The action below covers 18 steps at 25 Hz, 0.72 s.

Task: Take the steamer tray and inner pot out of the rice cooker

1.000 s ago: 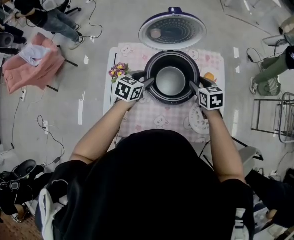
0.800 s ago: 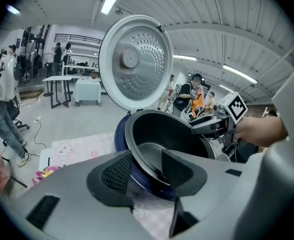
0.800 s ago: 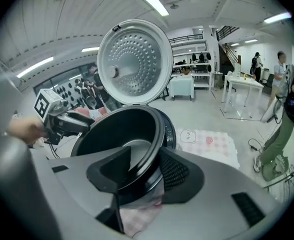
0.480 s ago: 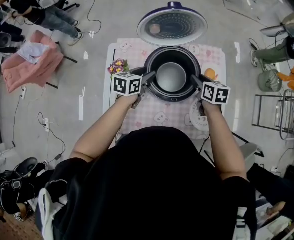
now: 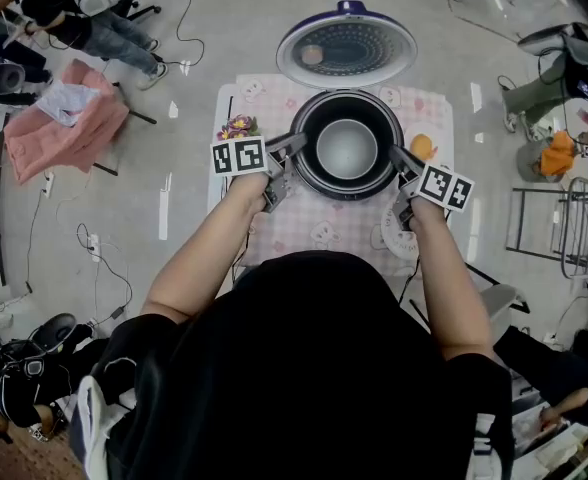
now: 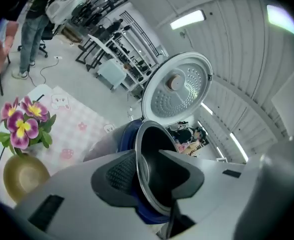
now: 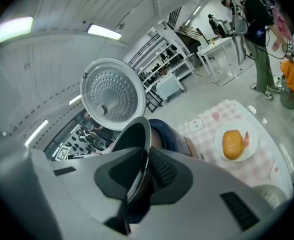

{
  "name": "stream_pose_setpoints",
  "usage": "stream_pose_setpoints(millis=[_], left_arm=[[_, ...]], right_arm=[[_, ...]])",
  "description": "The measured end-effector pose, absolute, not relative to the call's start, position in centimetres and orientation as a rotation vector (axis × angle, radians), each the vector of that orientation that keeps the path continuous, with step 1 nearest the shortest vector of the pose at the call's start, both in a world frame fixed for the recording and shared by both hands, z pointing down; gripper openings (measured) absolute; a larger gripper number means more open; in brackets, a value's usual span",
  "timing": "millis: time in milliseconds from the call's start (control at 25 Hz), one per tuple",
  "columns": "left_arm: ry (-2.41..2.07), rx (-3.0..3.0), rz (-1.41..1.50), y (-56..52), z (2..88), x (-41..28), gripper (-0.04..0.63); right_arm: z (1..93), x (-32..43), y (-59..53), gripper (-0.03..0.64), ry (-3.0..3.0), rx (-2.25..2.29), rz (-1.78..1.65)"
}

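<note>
Since the earlier frame both wrists have rolled, so the marker cubes now face differently, and both sets of jaws have just been closing around the rim of the inner pot (image 5: pixel 346 150). That pot sits inside the open rice cooker (image 5: pixel 319 183), whose lid (image 5: pixel 346 50) stands raised behind it.

The left gripper (image 5: pixel 296 145) straddles the pot's left rim. Its outer pad (image 6: pixel 118 174) lies against the outside of the metal edge. The inner jaw sits inside the pot and appears to stand just off the wall, though dark pad against dark lining makes this hard to read. The jaws look half closed, not yet clamped.

The right gripper (image 5: pixel 395 155) is further along, with its pads (image 7: pixel 164 171) pinching the right rim between them.

The lift seems close, once the left side bites.
</note>
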State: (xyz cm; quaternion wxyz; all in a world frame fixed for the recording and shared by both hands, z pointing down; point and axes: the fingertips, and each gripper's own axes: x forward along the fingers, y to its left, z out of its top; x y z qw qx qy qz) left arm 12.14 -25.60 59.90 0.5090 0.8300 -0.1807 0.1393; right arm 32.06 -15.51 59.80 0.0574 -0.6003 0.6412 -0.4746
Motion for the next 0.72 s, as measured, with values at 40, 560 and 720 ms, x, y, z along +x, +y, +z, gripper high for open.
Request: stream_pose_setpoints(millis=[40,560,720], left_arm=[[-0.427,1.978,0.321,-25.5,59.9,12.1,0.134],[-0.406,1.985,0.207,-25.5,56.2,11.2,0.041],[-0.400,2.023,0.175,-25.7,54.5,11.0,0.041]], right_arm=[[59.5,32.0,-15.5,0.048,1.941,-1.807,-1.434],[54.7,31.3,-15.1,0.048,1.980,-1.771,-1.322],[53.1,31.1,-15.2,0.048,1.997,-1.758,-1.276]])
